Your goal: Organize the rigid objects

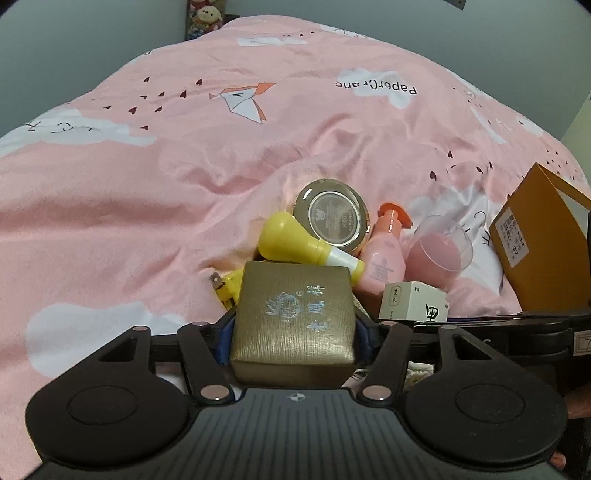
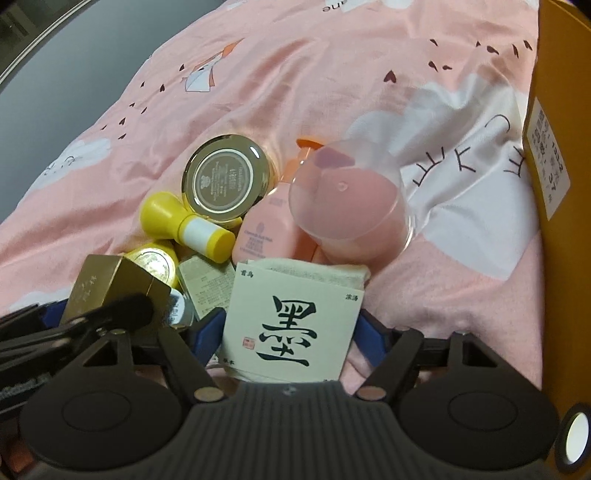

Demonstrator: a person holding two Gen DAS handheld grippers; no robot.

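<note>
My left gripper (image 1: 293,328) is shut on a gold textured box (image 1: 293,317), also seen at the left in the right wrist view (image 2: 107,286). My right gripper (image 2: 291,332) is shut on a white box with a black character (image 2: 290,321), which also shows in the left wrist view (image 1: 413,301). Just beyond lie a yellow bulb-shaped bottle (image 1: 295,242), a round gold compact (image 1: 330,216), a pink pump bottle (image 1: 384,254) and a clear case holding a pink sponge (image 1: 437,251), all on the pink bedsheet (image 1: 184,166).
An orange cardboard box (image 1: 535,240) with a white label stands at the right, close to my right gripper (image 2: 554,147). A small yellow jar (image 2: 153,264) and a pale green box (image 2: 208,288) lie in the pile. Stuffed toys (image 1: 205,18) sit at the far bed end.
</note>
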